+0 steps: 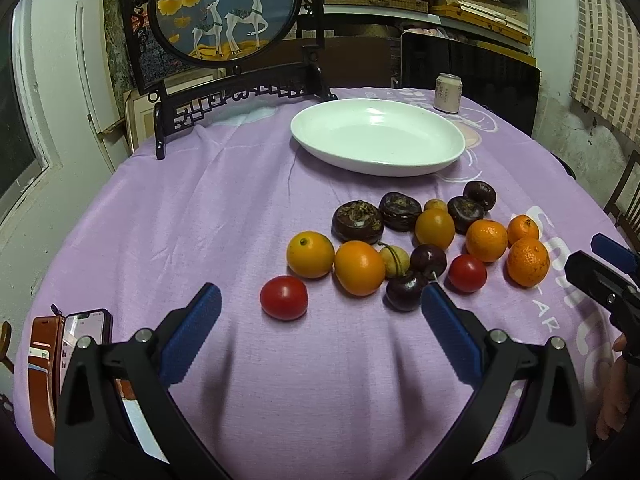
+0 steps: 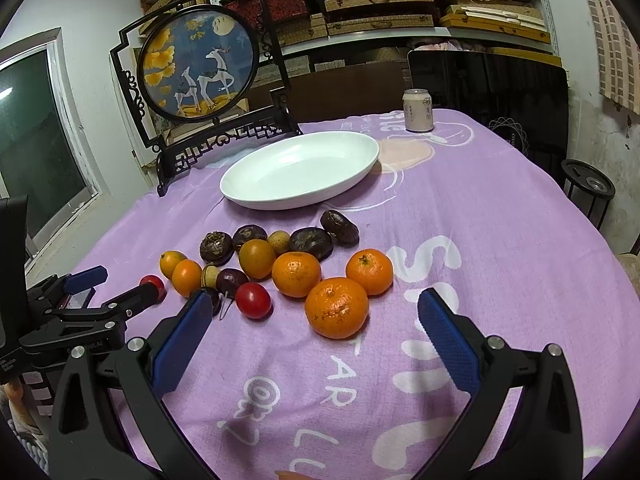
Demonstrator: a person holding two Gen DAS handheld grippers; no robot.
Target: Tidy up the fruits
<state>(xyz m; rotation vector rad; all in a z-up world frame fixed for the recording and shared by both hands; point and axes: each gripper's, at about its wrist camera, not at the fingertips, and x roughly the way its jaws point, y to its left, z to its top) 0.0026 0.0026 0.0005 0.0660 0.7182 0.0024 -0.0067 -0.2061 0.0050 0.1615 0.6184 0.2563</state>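
Both tongs hung open and empty over the purple surface (image 1: 200, 220). The fruit lay mid-frame, none yet on the plate (image 1: 340, 156) beyond. The right tongs (image 2: 314, 312) faced a big orange (image 2: 337, 307) dead ahead, between their tips — the nearer pairing. The left tongs (image 1: 320, 306) had a tomato (image 1: 284, 297) just left of centre.

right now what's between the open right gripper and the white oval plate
In the right wrist view, the fruit cluster lies between the right gripper and the white oval plate: nearest, a bumpy orange mandarin, then dark brown water chestnuts.
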